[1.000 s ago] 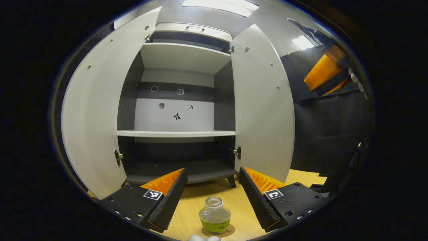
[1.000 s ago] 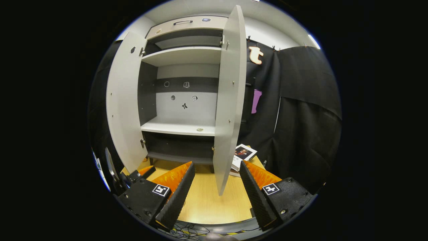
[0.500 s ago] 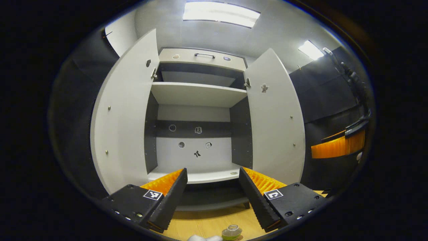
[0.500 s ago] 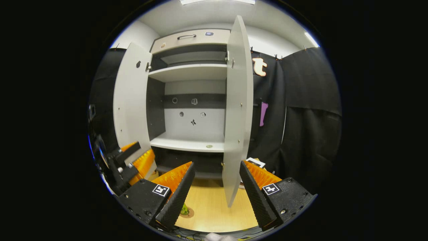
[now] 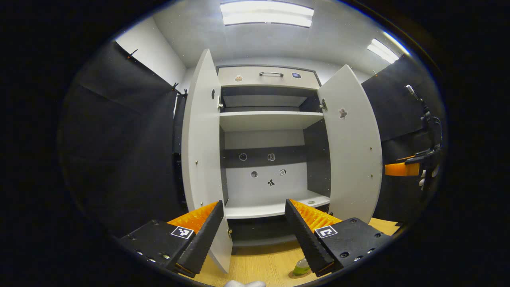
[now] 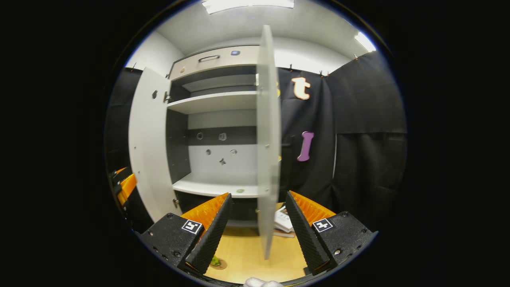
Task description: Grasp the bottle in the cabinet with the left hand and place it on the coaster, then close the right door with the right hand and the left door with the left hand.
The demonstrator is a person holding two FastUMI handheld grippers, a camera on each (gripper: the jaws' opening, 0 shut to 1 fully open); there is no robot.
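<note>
Presently, both doors open; bottle (image 5: 302, 266) already set on coaster (image 5: 297, 275), on the desk (image 5: 259, 267) in front of the cabinet (image 5: 271, 119).

Left gripper (image 5: 253, 233): jaws spread, holding nothing. Right gripper (image 6: 258, 233): jaws spread, empty, its camera looking along the edge of the right door (image 6: 267, 139).

Risks, as judged: right door pushed too near its hinge may not swing fully shut; left door (image 5: 201, 159), sweeping closed, looks to pass near the bottle, and a low-carried left gripper could tip it off the coaster.

Surface: pale wood-grain desk, a book (image 6: 283, 219) lying near the cabinet's right corner.

Room: black cloth walls, white ceiling, strip lights (image 5: 267, 14).
</note>
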